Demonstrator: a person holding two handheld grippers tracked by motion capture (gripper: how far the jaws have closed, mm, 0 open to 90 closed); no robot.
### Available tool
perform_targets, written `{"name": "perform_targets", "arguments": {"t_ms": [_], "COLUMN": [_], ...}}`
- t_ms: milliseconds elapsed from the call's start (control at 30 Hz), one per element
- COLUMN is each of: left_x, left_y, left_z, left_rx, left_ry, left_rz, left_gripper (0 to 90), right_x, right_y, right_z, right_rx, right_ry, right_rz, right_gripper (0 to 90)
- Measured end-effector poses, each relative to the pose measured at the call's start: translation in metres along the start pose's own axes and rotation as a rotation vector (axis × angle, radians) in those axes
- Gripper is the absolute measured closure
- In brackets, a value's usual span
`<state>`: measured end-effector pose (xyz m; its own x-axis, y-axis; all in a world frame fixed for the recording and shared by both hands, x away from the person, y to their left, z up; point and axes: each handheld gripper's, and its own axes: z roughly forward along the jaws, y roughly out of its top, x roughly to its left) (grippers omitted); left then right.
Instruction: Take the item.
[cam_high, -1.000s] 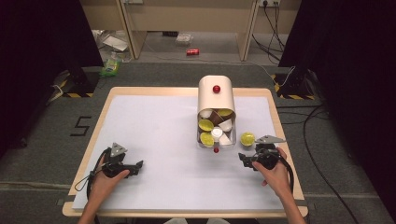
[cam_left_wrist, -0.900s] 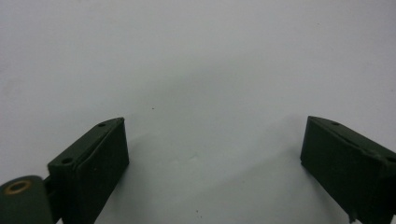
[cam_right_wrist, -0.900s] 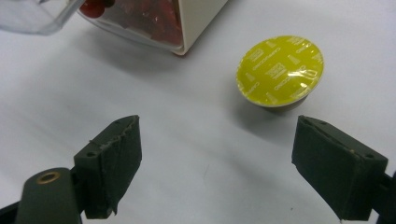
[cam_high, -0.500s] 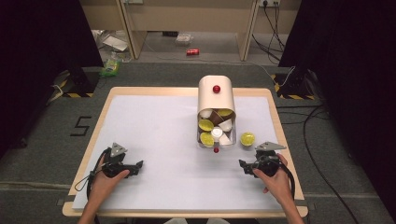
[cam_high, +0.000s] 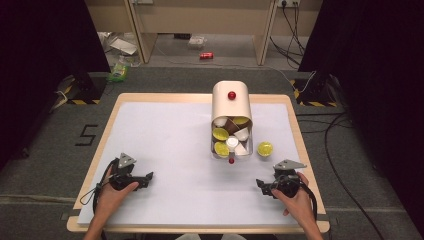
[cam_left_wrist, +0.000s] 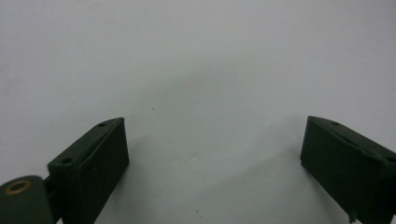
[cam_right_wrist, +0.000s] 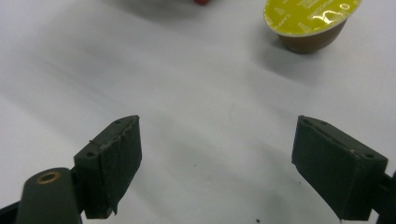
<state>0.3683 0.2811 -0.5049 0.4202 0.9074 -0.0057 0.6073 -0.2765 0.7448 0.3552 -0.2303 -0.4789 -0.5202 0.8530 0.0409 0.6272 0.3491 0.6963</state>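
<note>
1. One yellow-lidded brown coffee capsule (cam_high: 264, 148) stands alone on the white-covered bench (cam_high: 165, 140), just beside the cream dome-topped capsule holder (cam_high: 231, 107), at its 4 o'clock.
2. Right claw (cam_high: 262, 186) rests at 5 o'clock on the bench, jaws spread wide and empty; the capsule (cam_right_wrist: 310, 22) lies ahead at its 1 o'clock, near but untouched.
3. Left claw (cam_high: 147, 177) rests at 7 o'clock, also spread and empty.
4. Several capsules sit in the holder's tray; no grasp has begun, so by my reading the handling is all left to do.
</note>
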Motion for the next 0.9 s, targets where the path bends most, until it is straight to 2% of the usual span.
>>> {"name": "perform_targets", "arguments": {"t_ms": [900], "left_x": [0.000], "left_y": [0.000], "left_z": [0.000], "left_rx": [-0.001], "left_ry": [0.001], "left_rz": [-0.001], "left_gripper": [7.1], "right_x": [0.000], "right_y": [-0.027], "right_z": [-0.013], "right_rx": [0.006], "right_ry": [-0.010], "right_rz": [-0.008], "right_gripper": [16.3]}}
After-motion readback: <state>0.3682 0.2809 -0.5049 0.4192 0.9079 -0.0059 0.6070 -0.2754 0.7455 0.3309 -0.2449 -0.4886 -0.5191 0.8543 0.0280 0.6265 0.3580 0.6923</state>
